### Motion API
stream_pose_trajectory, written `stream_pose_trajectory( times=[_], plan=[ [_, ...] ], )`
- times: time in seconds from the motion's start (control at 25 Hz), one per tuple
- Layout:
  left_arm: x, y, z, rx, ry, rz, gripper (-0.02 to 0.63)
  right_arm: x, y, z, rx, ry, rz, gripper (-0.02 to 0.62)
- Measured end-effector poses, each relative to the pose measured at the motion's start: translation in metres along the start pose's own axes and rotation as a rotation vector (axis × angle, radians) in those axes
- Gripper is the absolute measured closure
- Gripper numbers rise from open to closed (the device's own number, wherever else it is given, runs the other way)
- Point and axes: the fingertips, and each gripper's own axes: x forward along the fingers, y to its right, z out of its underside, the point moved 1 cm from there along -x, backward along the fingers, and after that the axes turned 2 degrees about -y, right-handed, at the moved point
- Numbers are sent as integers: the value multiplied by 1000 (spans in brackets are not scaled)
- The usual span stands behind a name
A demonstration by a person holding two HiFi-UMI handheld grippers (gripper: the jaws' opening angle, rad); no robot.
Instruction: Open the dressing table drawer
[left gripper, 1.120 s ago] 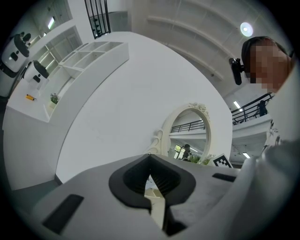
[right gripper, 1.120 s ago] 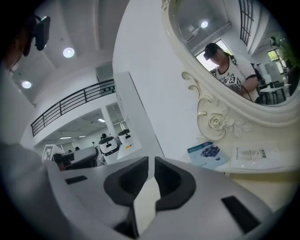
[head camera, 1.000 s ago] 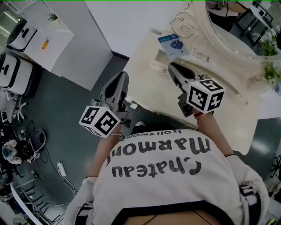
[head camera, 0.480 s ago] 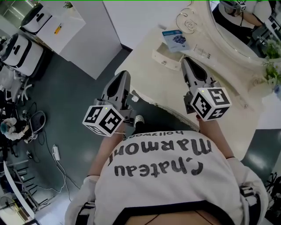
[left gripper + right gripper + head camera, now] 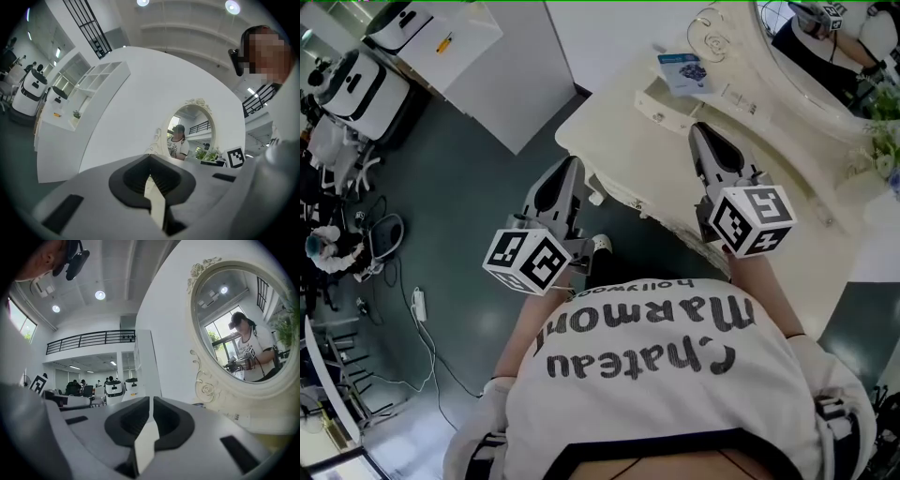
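Observation:
The cream dressing table (image 5: 614,141) fills the upper right of the head view, its oval mirror (image 5: 806,56) at the back. A small drawer with a round knob (image 5: 654,116) sits on the tabletop by the mirror. My left gripper (image 5: 565,167) hovers just off the table's front left edge, jaws shut on nothing. My right gripper (image 5: 703,129) is over the tabletop, right of that small drawer and apart from it, jaws also shut and empty. The left gripper (image 5: 150,161) looks toward the mirror (image 5: 190,133). In the right gripper view, the right gripper (image 5: 151,401) has the mirror (image 5: 239,329) at its right.
A blue-printed booklet (image 5: 682,70) lies on the small drawer unit. A plant (image 5: 886,141) stands at the table's right end. A white cabinet (image 5: 487,66) stands left of the table, white machines (image 5: 361,80) beyond it. Cables and a power strip (image 5: 417,305) lie on the dark floor.
Both grippers have moved forward toward the dressing table; the left now sits beside its front edge and the right farther over the top. Their jaws look the same.

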Motion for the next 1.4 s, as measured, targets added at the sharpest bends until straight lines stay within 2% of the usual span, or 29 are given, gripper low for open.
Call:
stream_pose_trajectory(
  times=[1.04,1.4],
  plan=[
    [-34,1,31,-48,-41,-26,584,-19,-12,40,23,-74,-10,550],
    [-35,1,31,-12,-50,-25,584,-15,-14,43,18,-79,-15,551]
  ],
)
